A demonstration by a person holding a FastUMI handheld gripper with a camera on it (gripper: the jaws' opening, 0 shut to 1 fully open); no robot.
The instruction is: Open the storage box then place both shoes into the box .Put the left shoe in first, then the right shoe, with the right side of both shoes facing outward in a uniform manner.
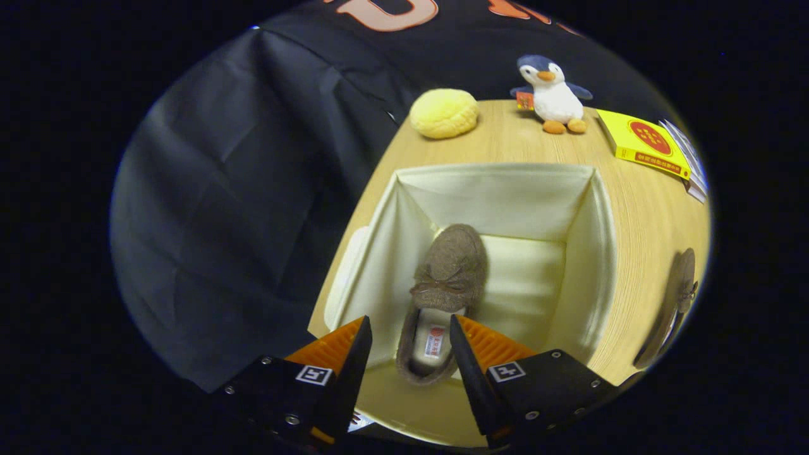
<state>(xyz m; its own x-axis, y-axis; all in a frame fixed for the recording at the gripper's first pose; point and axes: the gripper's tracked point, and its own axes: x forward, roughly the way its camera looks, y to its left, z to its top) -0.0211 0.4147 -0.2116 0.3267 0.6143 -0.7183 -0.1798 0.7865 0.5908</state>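
While the gripper point(409, 344) hangs wide and empty over the shoe point(445, 284) lying in the box point(597, 253), the second shoe point(673, 303), right of the box, wants a heel grasp.

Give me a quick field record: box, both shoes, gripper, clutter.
box: storage box open on the table
first shoe: brown shoe lying inside the box, toe away from the fingers
second shoe: other shoe on the table outside the box
gripper: gripper open, fingers astride the first shoe's heel, not pressing it
clutter: yellow bun, penguin toy, yellow book beyond the box
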